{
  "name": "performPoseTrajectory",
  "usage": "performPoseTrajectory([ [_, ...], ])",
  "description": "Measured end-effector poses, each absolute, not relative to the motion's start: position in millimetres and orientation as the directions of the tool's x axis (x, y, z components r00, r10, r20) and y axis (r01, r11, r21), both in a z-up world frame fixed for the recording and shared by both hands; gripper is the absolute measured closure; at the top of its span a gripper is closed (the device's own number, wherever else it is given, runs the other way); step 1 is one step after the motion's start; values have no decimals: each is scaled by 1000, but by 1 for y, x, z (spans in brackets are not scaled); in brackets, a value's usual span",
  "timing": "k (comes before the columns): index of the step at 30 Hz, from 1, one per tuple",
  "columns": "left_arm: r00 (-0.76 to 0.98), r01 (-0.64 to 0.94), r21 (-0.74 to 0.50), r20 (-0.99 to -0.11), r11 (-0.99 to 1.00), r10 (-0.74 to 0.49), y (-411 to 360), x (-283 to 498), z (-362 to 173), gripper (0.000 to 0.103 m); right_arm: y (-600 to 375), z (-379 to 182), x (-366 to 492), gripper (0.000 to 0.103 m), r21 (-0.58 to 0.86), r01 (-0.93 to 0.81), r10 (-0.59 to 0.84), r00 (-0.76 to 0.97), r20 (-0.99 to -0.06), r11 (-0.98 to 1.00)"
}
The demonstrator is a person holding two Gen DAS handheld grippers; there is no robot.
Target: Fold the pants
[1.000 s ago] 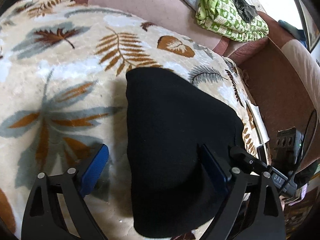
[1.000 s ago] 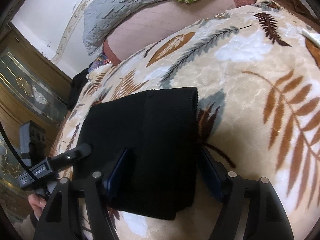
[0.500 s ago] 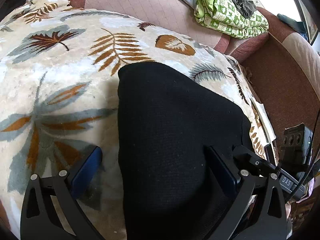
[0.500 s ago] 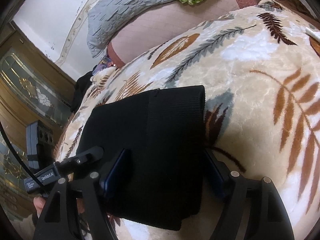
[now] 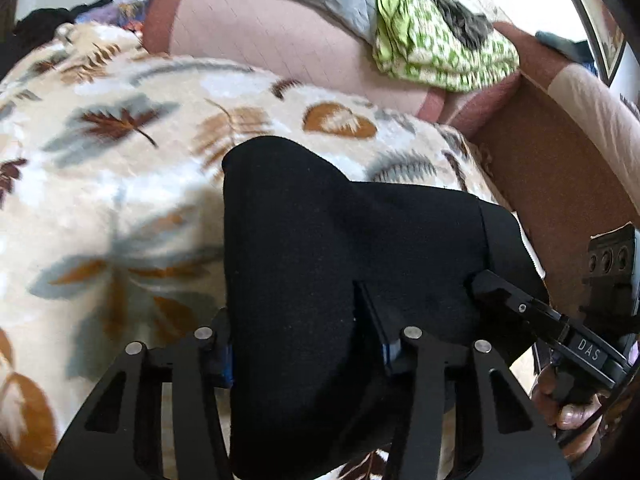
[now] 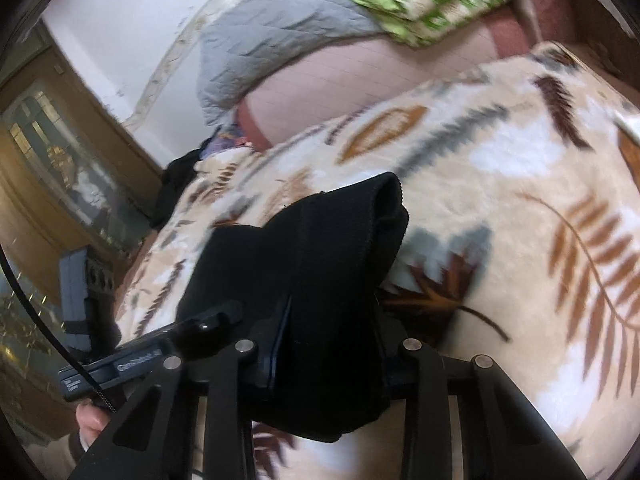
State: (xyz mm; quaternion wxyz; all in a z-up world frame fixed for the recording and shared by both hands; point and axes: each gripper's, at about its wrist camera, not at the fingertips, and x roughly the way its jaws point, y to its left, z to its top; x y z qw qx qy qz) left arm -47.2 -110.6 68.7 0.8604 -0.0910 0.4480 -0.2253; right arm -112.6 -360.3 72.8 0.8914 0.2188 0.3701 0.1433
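On the leaf-patterned blanket (image 5: 120,184), black pants (image 5: 340,240) lie already folded into a compact bundle, and both grippers now clamp its near edge. One second earlier the jaws of each gripper stood wide apart, straddling the cloth; half a second earlier they were lower around it but not yet closed. At this moment the left gripper (image 5: 306,344) has its jaws drawn together on the left part of the bundle, and the right gripper (image 6: 330,354) has its jaws drawn together on the ribbed right part. Both pinch thick, doubled fabric, which bulges between the fingers.

The bundle has changed shape accordingly. Its far edge, flat on the blanket earlier, rises and curls in the right wrist view, and the near part appears lifted off the blanket; the background is motion-blurred in both views, which suggests the grippers are moving.

Judged from this, the grasp step is complete and a lift is beginning, either for one more fold away from the person or to carry the bundle aside. The pants look nearly finished. The main risk is that inner layers slip out of the pinch and undo the fold.

Beyond the blanket lie a pink cushion (image 5: 260,36), a grey quilt (image 6: 272,48) and a green patterned cloth (image 5: 440,52), well apart from the pants.
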Motion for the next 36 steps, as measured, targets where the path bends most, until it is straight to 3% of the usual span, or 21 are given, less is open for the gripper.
performPoseTrajectory([
  [10,596,257,-287,-704,923,-385,-45,-22,114,55,-297,101,-72,69,504,-204,492,679,-545,840],
  [21,592,144,-281,-744,949,-310,9,22,91,55,-241,80,-5,67,537,-238,554,612,-564,809],
  [24,544,93,-271,-792,958,-277,19,34,62,51,-232,51,14,61,518,-212,537,566,-626,828],
  [26,511,54,-294,-813,954,-280,28,40,44,37,-231,30,21,56,461,-166,473,530,-703,871],
  [31,580,40,-238,-785,971,-216,30,34,62,35,-249,47,2,50,432,-162,438,595,-674,887],
  [36,602,34,-265,-764,964,-231,33,36,76,35,-253,79,-8,49,410,-223,450,639,-623,884],
])
